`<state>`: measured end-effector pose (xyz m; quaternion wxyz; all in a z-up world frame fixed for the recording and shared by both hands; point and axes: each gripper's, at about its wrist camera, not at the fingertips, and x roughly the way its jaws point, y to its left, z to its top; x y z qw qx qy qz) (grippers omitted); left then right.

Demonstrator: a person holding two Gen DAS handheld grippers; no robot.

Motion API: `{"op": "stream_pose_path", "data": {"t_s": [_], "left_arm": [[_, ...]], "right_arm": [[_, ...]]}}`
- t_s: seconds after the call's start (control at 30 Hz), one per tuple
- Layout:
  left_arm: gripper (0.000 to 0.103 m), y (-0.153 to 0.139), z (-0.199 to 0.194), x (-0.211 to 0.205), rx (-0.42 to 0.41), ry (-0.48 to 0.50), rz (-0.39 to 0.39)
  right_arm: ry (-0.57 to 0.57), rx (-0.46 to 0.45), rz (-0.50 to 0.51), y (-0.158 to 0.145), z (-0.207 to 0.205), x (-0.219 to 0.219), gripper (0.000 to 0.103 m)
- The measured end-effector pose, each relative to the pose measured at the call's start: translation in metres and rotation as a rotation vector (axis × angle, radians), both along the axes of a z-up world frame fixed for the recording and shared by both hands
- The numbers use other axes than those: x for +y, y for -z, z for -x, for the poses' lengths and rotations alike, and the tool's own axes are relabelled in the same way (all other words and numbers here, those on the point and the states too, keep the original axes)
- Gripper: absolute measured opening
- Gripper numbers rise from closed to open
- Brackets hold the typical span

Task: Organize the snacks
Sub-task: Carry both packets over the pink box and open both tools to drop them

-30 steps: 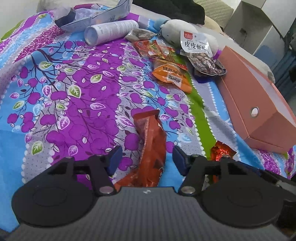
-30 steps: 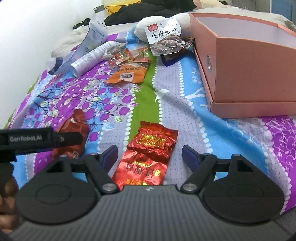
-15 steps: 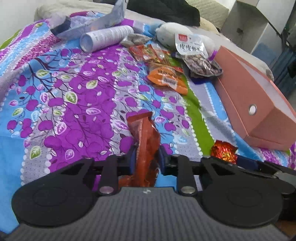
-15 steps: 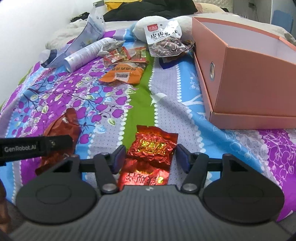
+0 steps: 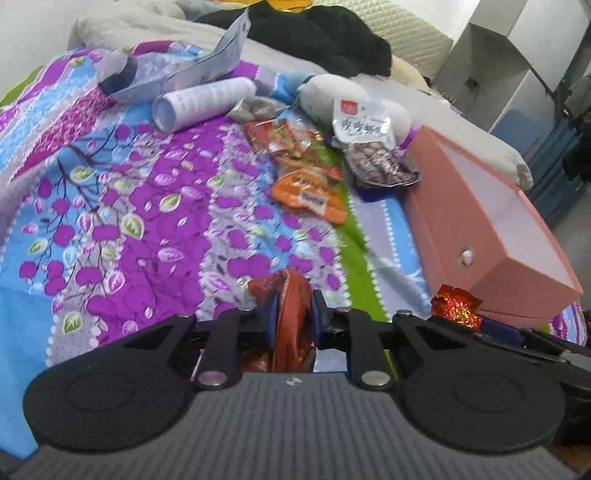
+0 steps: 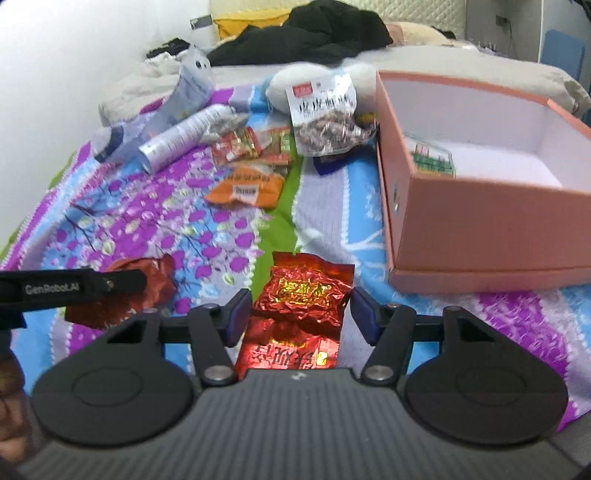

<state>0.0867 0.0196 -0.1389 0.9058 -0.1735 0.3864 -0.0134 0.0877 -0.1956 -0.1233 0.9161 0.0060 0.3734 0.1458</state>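
Note:
My left gripper [image 5: 293, 314] is shut on a brown-orange snack packet [image 5: 291, 325] and holds it above the floral bedspread; the packet also shows in the right wrist view [image 6: 147, 280]. My right gripper [image 6: 299, 314] is shut on a red foil snack packet [image 6: 303, 295], lifted off the bed; it also shows in the left wrist view [image 5: 456, 306]. An open pink box [image 6: 480, 218] stands to the right, with one packet inside [image 6: 432, 160]. More snacks lie further back: an orange packet [image 6: 247, 184], red packets [image 6: 255, 144] and a bag of nuts [image 6: 325, 118].
A white cylinder [image 5: 203, 99] and a plastic pouch [image 5: 177, 74] lie at the back left of the bed. A white plush [image 5: 332, 88], black clothes [image 5: 325, 33] and pillows lie behind. A white shelf [image 5: 517, 55] stands at the right.
Both grippers closed on their packets and lifted them off the bed. The views rose, and the inside of the pink box has come into sight.

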Motion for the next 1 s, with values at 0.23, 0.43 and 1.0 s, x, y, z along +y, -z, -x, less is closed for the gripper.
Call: {"op": "stream_pose_path", "data": {"t_s": [0.23, 0.43, 1.0], "left_arm": [[0.02, -0.037, -0.003, -0.016, -0.041, 0.043, 0.009], [0.02, -0.072, -0.002, -0.039, -0.066, 0.114, 0.012], [0.02, -0.1, -0.023, -0.118, -0.117, 0.331, 0.046]], "right_arm": [[0.002, -0.03, -0.046, -0.032, 0.006, -0.015, 0.061], [0.013, -0.081, -0.041, -0.057, 0.011, -0.03, 0.061], [0.2, -0.169, -0.043, -0.083, 0.035, -0.095, 0.061]]}}
